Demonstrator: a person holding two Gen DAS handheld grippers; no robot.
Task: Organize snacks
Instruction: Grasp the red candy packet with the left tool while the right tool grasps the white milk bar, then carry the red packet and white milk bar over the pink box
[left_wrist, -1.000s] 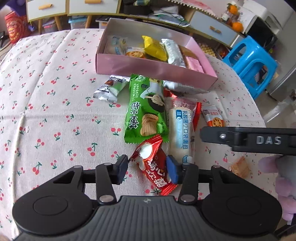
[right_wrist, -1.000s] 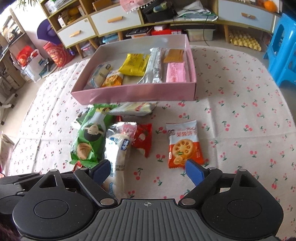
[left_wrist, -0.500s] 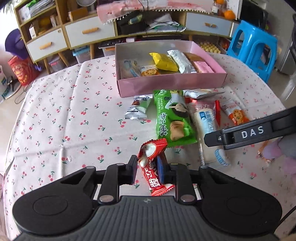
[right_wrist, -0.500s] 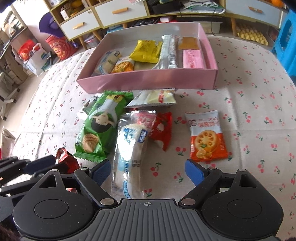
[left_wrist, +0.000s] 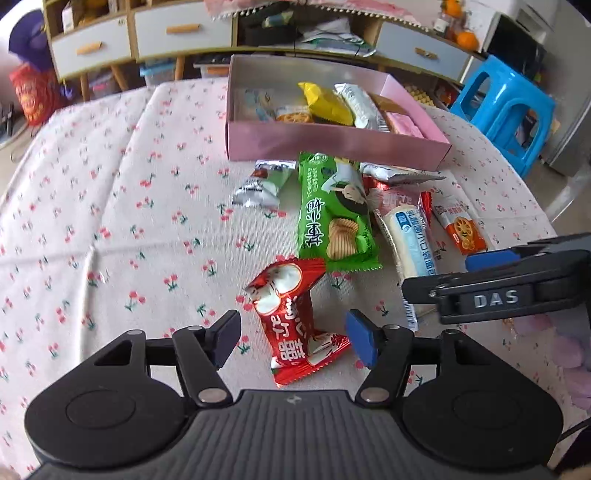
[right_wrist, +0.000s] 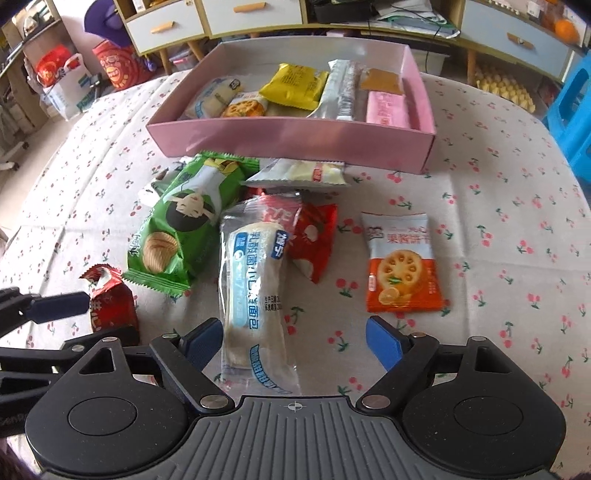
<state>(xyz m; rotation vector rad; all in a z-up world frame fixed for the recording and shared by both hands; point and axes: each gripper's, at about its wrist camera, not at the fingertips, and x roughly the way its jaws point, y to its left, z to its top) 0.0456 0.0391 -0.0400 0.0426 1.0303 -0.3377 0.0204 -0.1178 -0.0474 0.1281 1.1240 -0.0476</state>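
Note:
My left gripper is open, its pads on either side of a red snack packet that stands between them without touching; the packet also shows in the right wrist view. My right gripper is open over the near end of a long white bread packet. A pink box at the back holds several snacks. In front of it lie a green biscuit bag, an orange biscuit packet, another red packet and a silver packet.
The table has a cherry-print cloth. A blue stool stands at the right beyond the table. Drawers and shelves run along the back. A purple plush toy lies at the table's right edge.
My left gripper closed on the red packet and lifted it half a second ago; now its jaws have opened and the packet sits loose between them. My right gripper has moved closer to the bread packet.

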